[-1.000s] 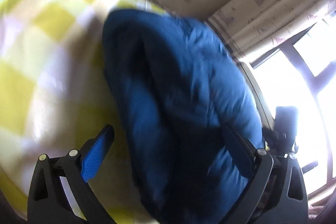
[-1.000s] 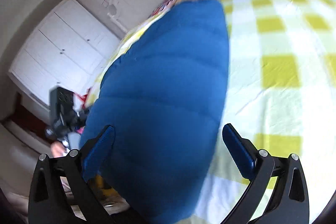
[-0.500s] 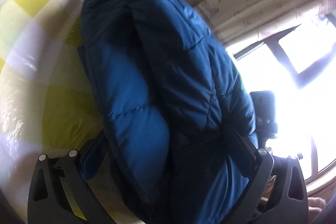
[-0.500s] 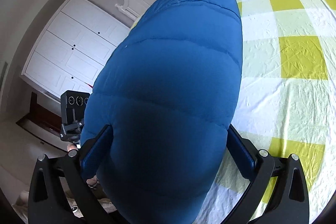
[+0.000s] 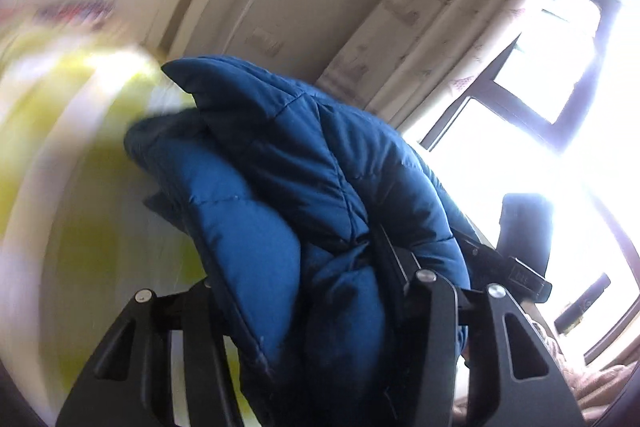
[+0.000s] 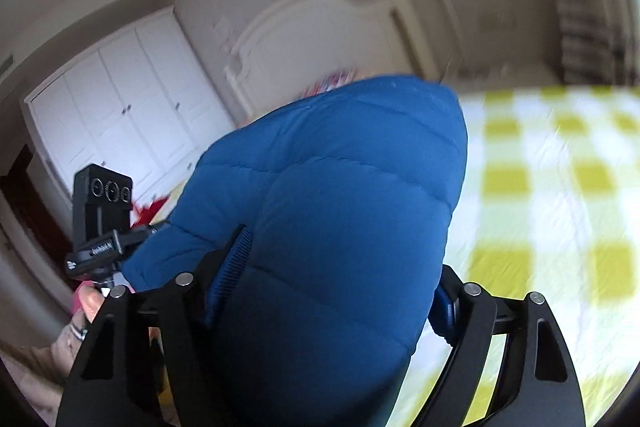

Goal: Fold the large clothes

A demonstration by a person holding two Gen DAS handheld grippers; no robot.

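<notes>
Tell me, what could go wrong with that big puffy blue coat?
The puffy blue coat bulges thick between both grippers, so it may slip out of the left gripper or the right gripper. Loose folds hang free and could bunch up crooked on the checked bedsheet.

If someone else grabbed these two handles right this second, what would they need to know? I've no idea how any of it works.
Left gripper: fingers closed on a bunched edge of the blue puffer jacket.
Right gripper: fingers closed on another part of the same jacket, which bulges between them.
Where things are: the jacket hangs from both grippers, lifted over the bed with the yellow-checked sheet.
Done: both grips taken, jacket raised.
Left: lay it flat on the sheet and fold it. No fold is finished. Both views are motion-blurred, so go slowly.
</notes>
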